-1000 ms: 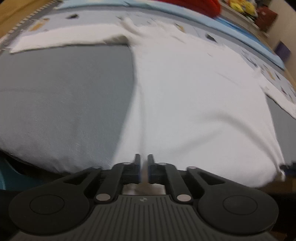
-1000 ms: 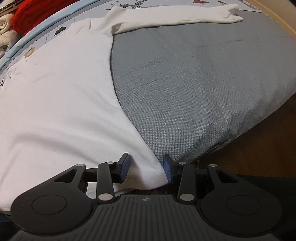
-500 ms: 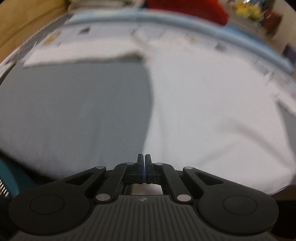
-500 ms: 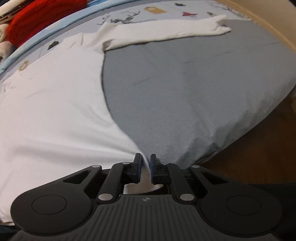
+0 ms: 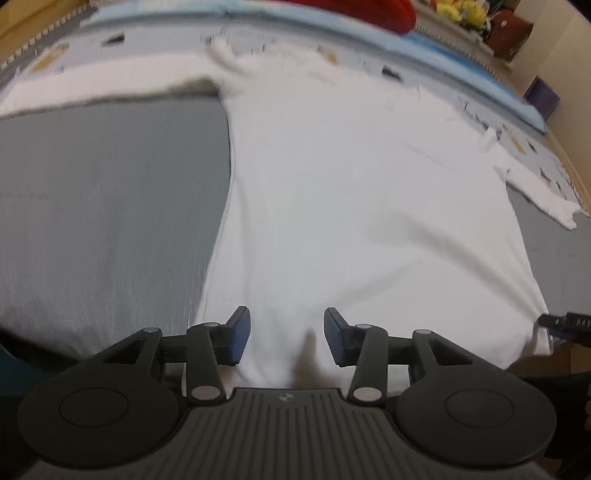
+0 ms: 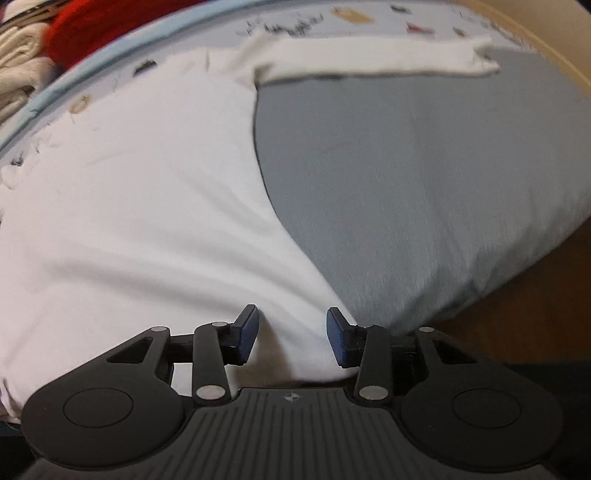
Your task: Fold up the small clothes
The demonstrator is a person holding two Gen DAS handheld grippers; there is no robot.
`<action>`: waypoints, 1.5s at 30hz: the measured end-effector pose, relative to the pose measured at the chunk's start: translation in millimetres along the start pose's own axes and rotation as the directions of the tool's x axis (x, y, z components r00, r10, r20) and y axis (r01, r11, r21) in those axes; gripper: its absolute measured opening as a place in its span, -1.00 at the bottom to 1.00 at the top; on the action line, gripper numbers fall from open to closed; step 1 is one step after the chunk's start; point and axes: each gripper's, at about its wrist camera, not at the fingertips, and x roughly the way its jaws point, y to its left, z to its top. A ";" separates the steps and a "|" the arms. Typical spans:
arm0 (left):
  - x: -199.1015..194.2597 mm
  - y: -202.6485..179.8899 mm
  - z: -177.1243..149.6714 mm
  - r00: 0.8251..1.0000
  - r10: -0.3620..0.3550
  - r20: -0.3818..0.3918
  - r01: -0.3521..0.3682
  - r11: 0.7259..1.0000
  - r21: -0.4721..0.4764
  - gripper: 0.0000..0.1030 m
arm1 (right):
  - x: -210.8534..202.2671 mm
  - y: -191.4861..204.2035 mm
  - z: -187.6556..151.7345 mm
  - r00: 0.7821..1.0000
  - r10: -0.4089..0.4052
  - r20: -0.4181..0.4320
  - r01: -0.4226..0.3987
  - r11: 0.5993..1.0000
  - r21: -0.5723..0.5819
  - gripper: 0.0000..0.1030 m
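1. A white long-sleeved shirt [image 5: 354,206] is laid flat on a grey cushion [image 5: 103,206], sleeves spread to both sides.
2. The left gripper [image 5: 287,338] is seen spread wide at the shirt's near hem; nothing is gripped, cloth lying between the blue pads [image 5: 238,338].
3. The right gripper [image 6: 291,338] is likewise held wide open over the hem's corner [image 6: 306,354], nothing pinched.
4. A red garment [image 6: 99,26] is seen beyond the patterned sheet [image 6: 369,18].

Prob. a home bedroom: printed bedsheet [image 5: 147,48], red blanket [image 6: 110,26], plush toys [image 5: 458,11] on shelf.
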 end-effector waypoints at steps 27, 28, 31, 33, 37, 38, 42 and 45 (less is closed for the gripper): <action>-17.3 -84.1 159.2 0.751 0.009 0.660 -0.292 0.901 0.320 0.64 | -61.9 57.7 4.8 0.879 0.041 0.476 0.041 0.986 -0.161 -0.18; -6.8 -75.2 159.3 0.786 0.028 0.618 -0.278 0.908 0.313 0.62 | -62.4 60.7 6.5 0.881 0.042 0.471 0.044 0.985 -0.170 -0.18; -2.1 -59.1 174.1 0.810 0.062 0.584 -0.245 0.939 0.241 0.54 | -66.7 70.3 15.3 0.884 0.055 0.464 0.037 0.982 -0.187 -0.18; -1.4 -48.9 183.5 0.808 0.044 0.588 -0.209 0.954 0.215 0.54 | -71.2 80.7 27.3 0.884 0.067 0.463 0.030 0.980 -0.198 -0.17; 9.4 -27.3 199.1 0.832 0.083 0.549 -0.203 0.966 0.161 0.41 | -81.0 110.8 62.4 0.862 0.097 0.498 0.027 0.971 -0.237 -0.17; 9.1 -19.2 201.6 0.836 0.088 0.541 -0.195 0.970 0.144 0.30 | -83.5 119.9 73.0 0.854 0.112 0.508 0.018 0.970 -0.243 -0.17; 13.1 10.6 215.5 0.846 0.161 0.508 -0.213 0.976 0.046 0.25 | -88.9 164.5 114.5 0.832 0.190 0.521 -0.026 0.952 -0.305 -0.17; 21.1 33.4 223.2 0.857 0.218 0.467 -0.228 0.973 -0.036 0.25 | -87.7 196.8 138.8 0.817 0.264 0.513 -0.078 0.931 -0.356 -0.17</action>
